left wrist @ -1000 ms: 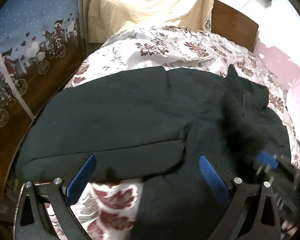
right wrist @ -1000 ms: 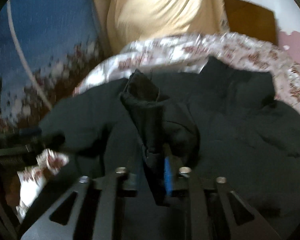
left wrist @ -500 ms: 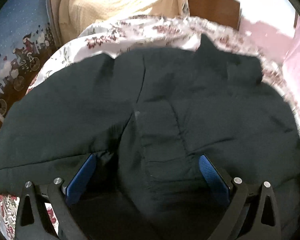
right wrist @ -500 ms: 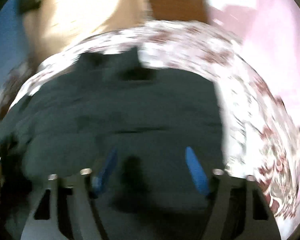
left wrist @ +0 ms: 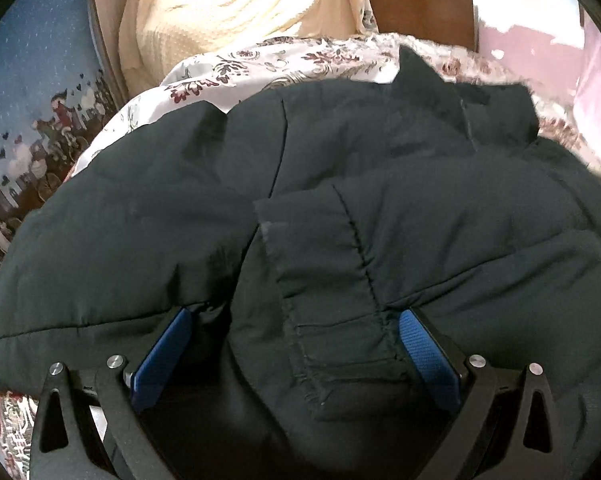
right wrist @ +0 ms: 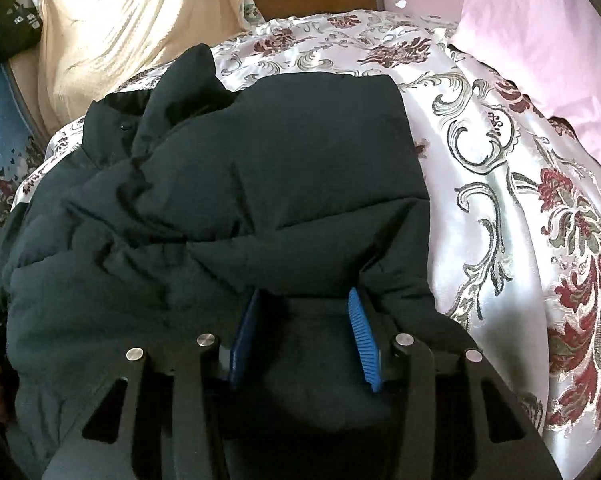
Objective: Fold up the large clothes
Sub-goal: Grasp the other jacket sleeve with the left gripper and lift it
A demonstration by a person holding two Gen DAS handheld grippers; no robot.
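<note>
Bed quilt (right wrist: pixel 500 184) is slick; both tongs, left (left wrist: pixel 296 354) and right (right wrist: pixel 300 338), gape unclenched over the puffy jacket (left wrist: pixel 380 220), so folded sleeves could spring apart.

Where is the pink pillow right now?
The pink pillow shows in the right wrist view, upper right, lying on the floral bedspread to the right of the dark jacket.

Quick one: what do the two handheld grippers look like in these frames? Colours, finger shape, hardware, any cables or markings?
Both match. Left gripper and right gripper: matte black linkage arms with triangular cutouts, round silver pivot bolts, and flat blue textured pads on the fingers; the right one's pad shows fine ribbing edge-on. No cables, labels or sleeves visible in either wrist view.
</note>
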